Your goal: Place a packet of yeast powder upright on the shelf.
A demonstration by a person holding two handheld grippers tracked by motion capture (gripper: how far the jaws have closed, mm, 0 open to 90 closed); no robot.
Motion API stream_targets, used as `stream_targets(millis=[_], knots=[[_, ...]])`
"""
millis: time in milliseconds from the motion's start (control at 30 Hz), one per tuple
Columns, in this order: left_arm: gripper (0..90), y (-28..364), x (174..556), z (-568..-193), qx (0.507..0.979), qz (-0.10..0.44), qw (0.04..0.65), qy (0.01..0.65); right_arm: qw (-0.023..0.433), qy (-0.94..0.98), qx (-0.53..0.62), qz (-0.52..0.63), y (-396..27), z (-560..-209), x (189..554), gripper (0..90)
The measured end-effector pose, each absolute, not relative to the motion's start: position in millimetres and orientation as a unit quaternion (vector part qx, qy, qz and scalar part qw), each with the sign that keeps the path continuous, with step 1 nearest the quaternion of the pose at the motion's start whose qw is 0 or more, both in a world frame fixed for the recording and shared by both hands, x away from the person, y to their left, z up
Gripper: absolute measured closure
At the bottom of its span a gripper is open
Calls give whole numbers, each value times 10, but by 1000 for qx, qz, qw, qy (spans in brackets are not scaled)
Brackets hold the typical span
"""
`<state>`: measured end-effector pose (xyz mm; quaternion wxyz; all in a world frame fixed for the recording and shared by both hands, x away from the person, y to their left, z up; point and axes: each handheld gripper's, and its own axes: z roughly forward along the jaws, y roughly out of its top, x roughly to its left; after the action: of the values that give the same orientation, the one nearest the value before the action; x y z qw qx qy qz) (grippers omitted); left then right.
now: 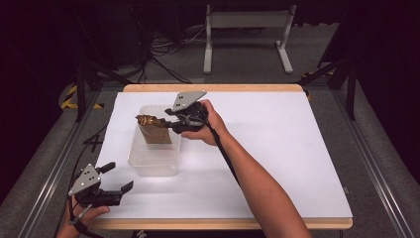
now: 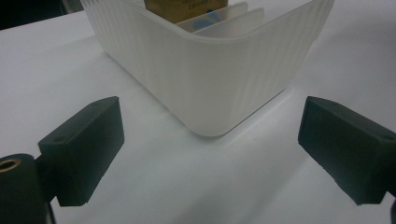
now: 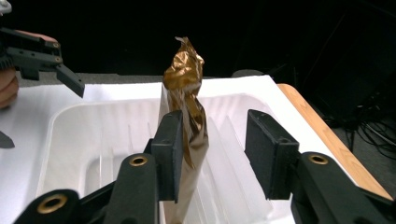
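The translucent white bin (image 1: 153, 163) served as the landmark: it sat on the white table (image 1: 277, 148), toward the left half of it. Inside the bin stood a gold foil pouch (image 1: 154, 130), upright in the far part of the bin, its crumpled, twisted top (image 3: 184, 65) rising above the rim. The right gripper (image 1: 171, 121) reached over the bin's far right edge from the right side, held in the person's right hand (image 1: 208, 124). In the right gripper view its 2 black jaws stood part-way apart with the pouch (image 3: 187, 140) between them; the left-hand jaw lay against or just beside the foil, while the other jaw stood clear of it with a gap of bare bin showing, so the pouch was not clamped. That view also showed thin white dividers (image 3: 224, 135) rising from the bin's floor beside the pouch. The left gripper (image 1: 116, 177) hung near the bin's near left corner, apart from it, low over the table's front edge in the person's left hand (image 1: 86, 210). In the left gripper view its 2 jaws stood wide with nothing between them, pointing at the bin's rounded, ribbed corner (image 2: 210, 79), with the pouch's lower body (image 2: 187, 9) and the dividers visible past the rim.
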<state>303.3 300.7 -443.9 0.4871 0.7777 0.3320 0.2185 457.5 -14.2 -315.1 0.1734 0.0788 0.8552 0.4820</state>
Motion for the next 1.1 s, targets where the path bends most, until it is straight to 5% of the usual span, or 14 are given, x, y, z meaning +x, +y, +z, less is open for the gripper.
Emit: stream_targets(millis=[1100], knots=[[84, 2954, 3059, -4449, 790, 215, 476, 321, 258, 882, 133, 371, -657, -3025, 4353, 273]])
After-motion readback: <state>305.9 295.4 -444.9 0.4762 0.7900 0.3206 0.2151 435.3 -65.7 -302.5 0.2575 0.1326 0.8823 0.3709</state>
